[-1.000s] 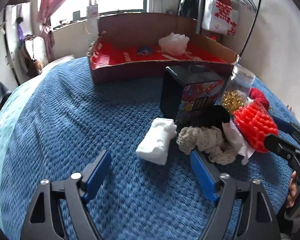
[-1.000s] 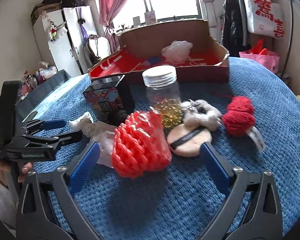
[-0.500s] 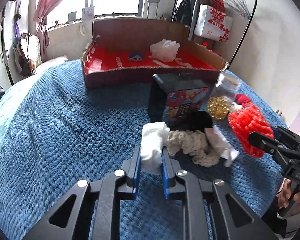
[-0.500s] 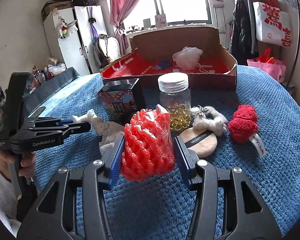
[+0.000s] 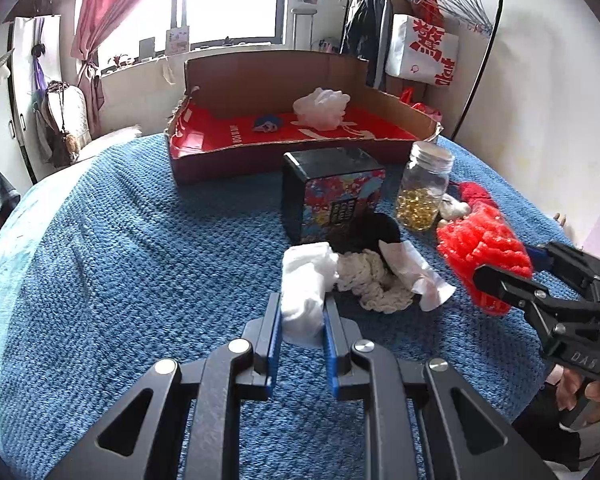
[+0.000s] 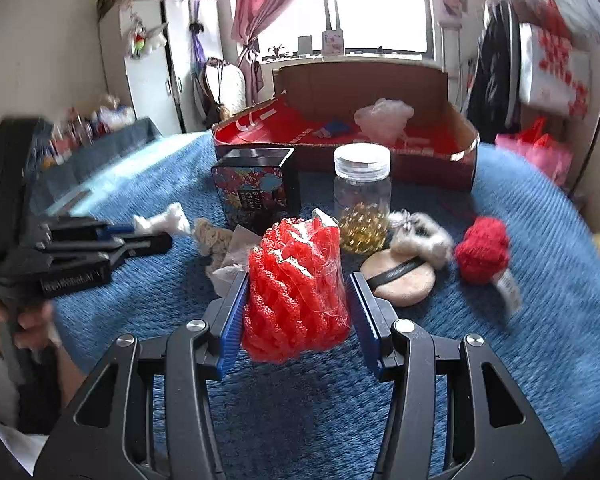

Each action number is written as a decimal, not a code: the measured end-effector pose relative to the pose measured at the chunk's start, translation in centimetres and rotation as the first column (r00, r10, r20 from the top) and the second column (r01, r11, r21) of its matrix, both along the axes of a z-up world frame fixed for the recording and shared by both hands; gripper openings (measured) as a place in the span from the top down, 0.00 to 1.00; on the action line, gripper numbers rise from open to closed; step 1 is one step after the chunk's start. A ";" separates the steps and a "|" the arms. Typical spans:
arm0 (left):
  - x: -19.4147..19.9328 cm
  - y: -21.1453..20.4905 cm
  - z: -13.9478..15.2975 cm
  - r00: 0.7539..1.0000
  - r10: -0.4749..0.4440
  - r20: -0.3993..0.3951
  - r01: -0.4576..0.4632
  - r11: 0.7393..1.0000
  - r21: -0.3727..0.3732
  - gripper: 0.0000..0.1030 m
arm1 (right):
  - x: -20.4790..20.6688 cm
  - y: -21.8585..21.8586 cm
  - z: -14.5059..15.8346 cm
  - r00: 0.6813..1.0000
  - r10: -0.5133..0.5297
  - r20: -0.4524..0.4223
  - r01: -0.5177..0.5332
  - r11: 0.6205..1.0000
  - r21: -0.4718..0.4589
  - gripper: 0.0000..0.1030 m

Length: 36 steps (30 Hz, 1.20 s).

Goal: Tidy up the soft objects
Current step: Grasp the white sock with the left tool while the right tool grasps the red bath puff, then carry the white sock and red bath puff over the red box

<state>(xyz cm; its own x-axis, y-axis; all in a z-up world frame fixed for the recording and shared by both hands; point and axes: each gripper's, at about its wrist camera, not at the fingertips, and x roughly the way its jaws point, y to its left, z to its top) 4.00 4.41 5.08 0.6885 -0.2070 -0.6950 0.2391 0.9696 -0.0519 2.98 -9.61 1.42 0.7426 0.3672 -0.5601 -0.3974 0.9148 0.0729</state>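
My left gripper is shut on a folded white cloth, held just above the blue blanket. In the right wrist view my right gripper is shut on a red foam net sleeve in clear wrap; the same red foam net sleeve shows at the right of the left wrist view. A beige knitted piece and a crumpled white tissue lie beside the cloth. A red yarn ball, a furry grey scrunchie and a beige powder puff lie to the right.
A low cardboard tray with a red lining stands at the back, holding a white mesh puff and a small blue item. A black patterned tin and a glass jar of yellow capsules stand mid-bed. Clothes rack at back right.
Both grippers went from wide open to shut, the left on the white cloth and the right on the red foam net. Both have since lifted slightly with their loads.
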 end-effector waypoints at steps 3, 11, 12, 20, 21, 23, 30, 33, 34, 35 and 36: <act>0.5 0.2 0.2 1.000 0.006 -0.003 -0.006 1.000 0.014 0.81 | -0.4 1.6 0.2 0.998 -0.014 0.069 0.024 0.989 -0.148 0.54; 2.6 0.7 1.4 1.000 -0.015 0.000 0.015 1.000 0.023 0.81 | -0.6 5.7 0.9 0.968 0.036 0.248 0.095 0.863 -0.495 0.54; 2.8 0.7 1.5 1.000 -0.017 0.001 0.017 1.000 0.023 0.81 | -0.4 6.0 1.1 0.967 0.046 0.252 0.092 0.855 -0.510 0.54; 5.8 1.8 3.0 0.999 -0.037 0.006 0.037 0.999 0.024 0.81 | 2.2 7.3 2.8 0.965 0.075 0.250 0.092 0.798 -0.596 0.54; 6.3 1.9 3.1 0.999 -0.040 0.004 0.040 0.999 0.023 0.81 | 2.7 7.4 3.1 0.966 0.080 0.246 0.088 0.791 -0.605 0.54; 7.1 2.2 3.4 0.999 -0.045 0.004 0.045 0.999 0.024 0.81 | 3.5 7.5 3.4 0.967 0.086 0.240 0.085 0.780 -0.620 0.54; 10.0 2.8 3.6 0.998 -0.059 -0.022 0.059 0.998 0.021 0.81 | 7.2 7.6 4.6 0.982 0.107 0.156 0.018 0.768 -0.640 0.54; 11.0 2.9 3.6 0.997 -0.072 -0.032 0.073 0.997 0.024 0.81 | 8.7 7.4 5.2 0.987 0.118 0.107 -0.026 0.782 -0.623 0.54; 11.4 2.9 3.6 0.997 -0.076 -0.034 0.077 0.997 0.028 0.81 | 9.2 7.3 5.4 0.989 0.119 0.092 -0.037 0.786 -0.618 0.54; 11.7 2.9 3.6 0.996 -0.079 -0.036 0.081 0.996 0.029 0.81 | 9.7 7.3 5.6 0.990 0.121 0.077 -0.049 0.790 -0.612 0.54; 11.8 2.9 3.6 0.996 -0.081 -0.038 0.082 0.996 0.029 0.81 | 10.3 7.2 5.7 0.991 0.123 0.060 -0.062 0.794 -0.604 0.54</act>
<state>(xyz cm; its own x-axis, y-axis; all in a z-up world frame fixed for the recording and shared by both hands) 15.81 7.27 8.64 0.6438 -0.2398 -0.7266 0.3162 0.9481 -0.0328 13.24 -2.41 7.13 0.7810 0.0500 -0.6225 -0.4596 0.7209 -0.5187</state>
